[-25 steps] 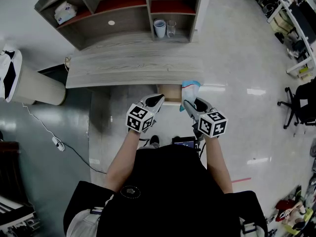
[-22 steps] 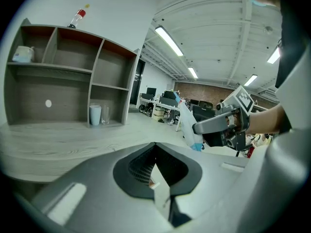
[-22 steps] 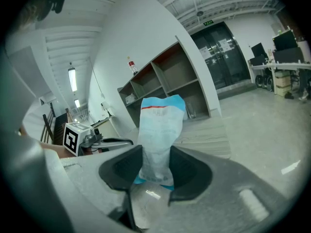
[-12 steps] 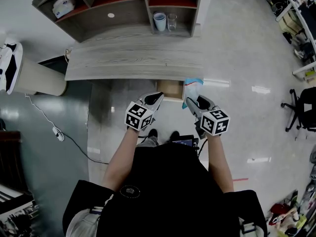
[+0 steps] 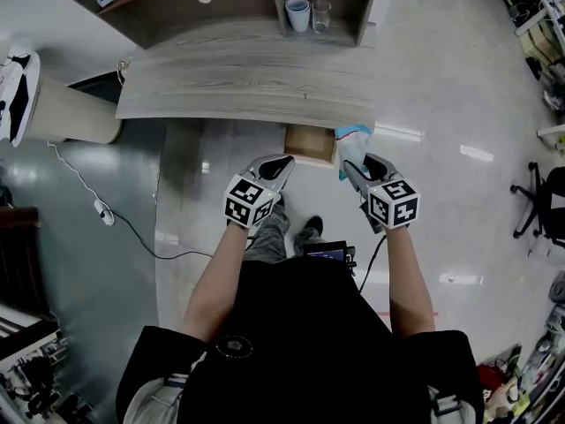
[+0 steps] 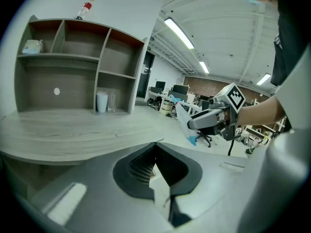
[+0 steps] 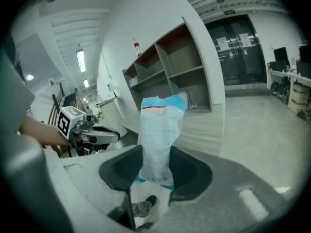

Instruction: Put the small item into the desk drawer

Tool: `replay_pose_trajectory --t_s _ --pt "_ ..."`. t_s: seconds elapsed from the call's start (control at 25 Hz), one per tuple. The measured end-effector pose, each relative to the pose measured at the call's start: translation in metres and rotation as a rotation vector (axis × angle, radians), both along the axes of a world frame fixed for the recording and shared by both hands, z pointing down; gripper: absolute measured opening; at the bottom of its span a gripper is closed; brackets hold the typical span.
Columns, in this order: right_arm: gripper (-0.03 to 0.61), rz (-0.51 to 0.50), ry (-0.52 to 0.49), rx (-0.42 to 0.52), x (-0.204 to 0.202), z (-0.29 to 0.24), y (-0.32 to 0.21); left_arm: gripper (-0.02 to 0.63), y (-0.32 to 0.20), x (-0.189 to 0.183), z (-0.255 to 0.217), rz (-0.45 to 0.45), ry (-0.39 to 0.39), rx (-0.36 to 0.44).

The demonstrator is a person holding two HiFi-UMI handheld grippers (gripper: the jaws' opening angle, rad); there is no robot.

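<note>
1 packet (image 7: 159,130) clamped in right gripper (image 7: 155,170), beside open drawer (image 5: 309,143)

your left gripper (image 5: 282,162) points forward and a little down, its jaws closed together with nothing between them; your right gripper (image 5: 355,171) sits just beside it, tilted down likewise, jaws clamped on a blue-and-white packet (image 7: 158,135); both bare forearms (image 5: 216,272) stretch ahead of your torso

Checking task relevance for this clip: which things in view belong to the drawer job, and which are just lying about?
Job: blue-and-white packet, held in the right gripper; open drawer; desk.
Lying about: white cup; glass; bottle; office chair.
</note>
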State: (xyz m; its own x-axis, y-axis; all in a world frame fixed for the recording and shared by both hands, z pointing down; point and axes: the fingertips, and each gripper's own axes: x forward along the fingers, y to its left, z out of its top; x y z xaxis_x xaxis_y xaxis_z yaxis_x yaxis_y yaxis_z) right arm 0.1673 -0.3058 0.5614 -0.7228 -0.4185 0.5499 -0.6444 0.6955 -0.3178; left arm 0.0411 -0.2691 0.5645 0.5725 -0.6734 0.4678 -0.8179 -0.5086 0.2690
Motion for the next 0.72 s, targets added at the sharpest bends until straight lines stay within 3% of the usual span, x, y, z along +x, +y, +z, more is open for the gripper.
replay_pose_trajectory --t_s 0.72 --pt "0.167 -0.338 0.252 0.014 -0.086 0.085 -0.025 0.002 -0.035 -0.045 0.057 -0.033 0.050 -0.063"
